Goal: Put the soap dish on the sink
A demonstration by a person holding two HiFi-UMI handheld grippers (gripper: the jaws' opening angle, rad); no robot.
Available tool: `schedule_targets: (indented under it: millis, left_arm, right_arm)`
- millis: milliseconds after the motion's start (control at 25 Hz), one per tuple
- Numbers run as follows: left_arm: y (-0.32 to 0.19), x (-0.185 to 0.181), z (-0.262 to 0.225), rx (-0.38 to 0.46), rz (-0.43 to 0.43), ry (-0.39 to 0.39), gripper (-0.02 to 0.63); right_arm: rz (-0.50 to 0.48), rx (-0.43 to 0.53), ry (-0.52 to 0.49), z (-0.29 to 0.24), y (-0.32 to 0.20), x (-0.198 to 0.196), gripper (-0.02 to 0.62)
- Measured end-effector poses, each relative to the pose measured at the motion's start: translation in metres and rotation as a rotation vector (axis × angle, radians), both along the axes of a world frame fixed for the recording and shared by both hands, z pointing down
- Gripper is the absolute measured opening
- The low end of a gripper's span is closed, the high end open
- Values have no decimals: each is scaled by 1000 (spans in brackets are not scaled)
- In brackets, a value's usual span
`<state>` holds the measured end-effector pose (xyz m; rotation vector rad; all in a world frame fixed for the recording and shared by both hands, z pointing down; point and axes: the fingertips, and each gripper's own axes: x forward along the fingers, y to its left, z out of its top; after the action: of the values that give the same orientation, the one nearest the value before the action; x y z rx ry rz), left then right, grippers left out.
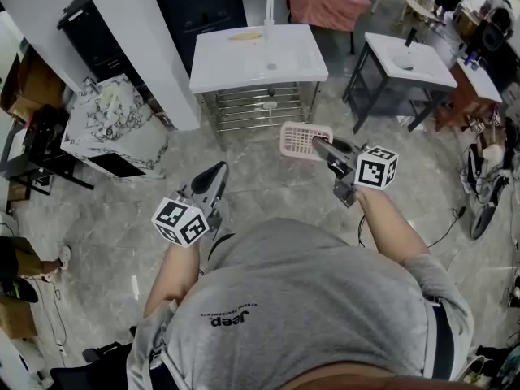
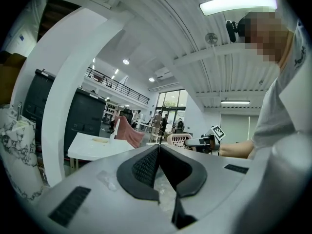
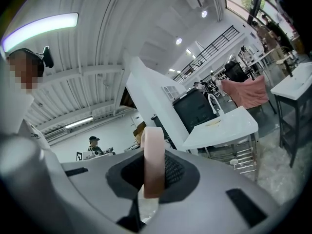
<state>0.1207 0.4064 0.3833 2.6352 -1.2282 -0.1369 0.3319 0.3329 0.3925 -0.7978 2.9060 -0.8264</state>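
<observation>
Gripping the pink soap dish (image 1: 301,139) by its rim, the right claw (image 1: 317,142) hovers well apart from the sink (image 1: 258,55); the left claw (image 1: 219,171) is pinched together, empty. The shirt print (image 1: 231,318) seemingly reads "Jeep".

Person's grey T-shirt (image 1: 325,299): "Jeep" logo (image 1: 230,318), seen upside down in head view; small line beside it illegible.

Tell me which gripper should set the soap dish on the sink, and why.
Right. The right gripper is shut on the soap dish, and the sink stands ahead of it. The left gripper is shut and empty, so it would first need a handover.
</observation>
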Motion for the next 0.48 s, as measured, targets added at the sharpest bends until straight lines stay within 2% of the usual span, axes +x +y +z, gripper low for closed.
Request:
schedule_targets:
  millis: [240, 480]
  left_arm:
    - [-29, -19, 8, -16, -6, 5, 15]
    - [-96, -57, 23, -21, 42, 19, 15]
  right_arm:
    - [-1, -15, -3, 11, -28, -15, 81]
    - [21, -28, 34, 23, -81, -55, 81]
